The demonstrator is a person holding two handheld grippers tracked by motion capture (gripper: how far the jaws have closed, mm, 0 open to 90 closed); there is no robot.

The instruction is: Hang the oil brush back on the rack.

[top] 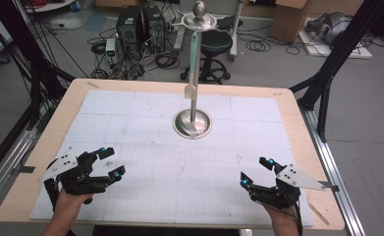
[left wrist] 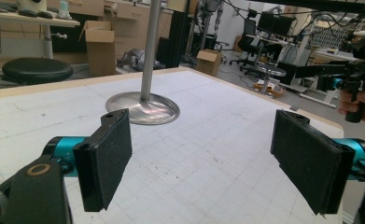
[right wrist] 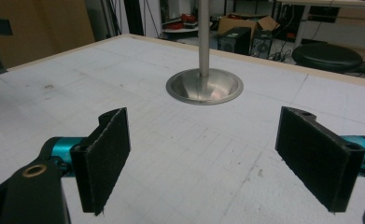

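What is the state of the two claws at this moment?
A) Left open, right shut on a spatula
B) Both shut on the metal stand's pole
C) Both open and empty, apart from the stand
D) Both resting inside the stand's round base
C: the left claw and right claw each hold their jaws wide apart with nothing between them, near the table's front edge, well short of the metal stand at its middle.

Left hand-held gripper (top: pixel 112 162) and right hand-held gripper (top: pixel 255 172) agape, metal stand (top: pixel 193 123) between

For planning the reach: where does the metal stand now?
In the high view, the metal stand sits centre-back on the white mat, ahead of both grippers.
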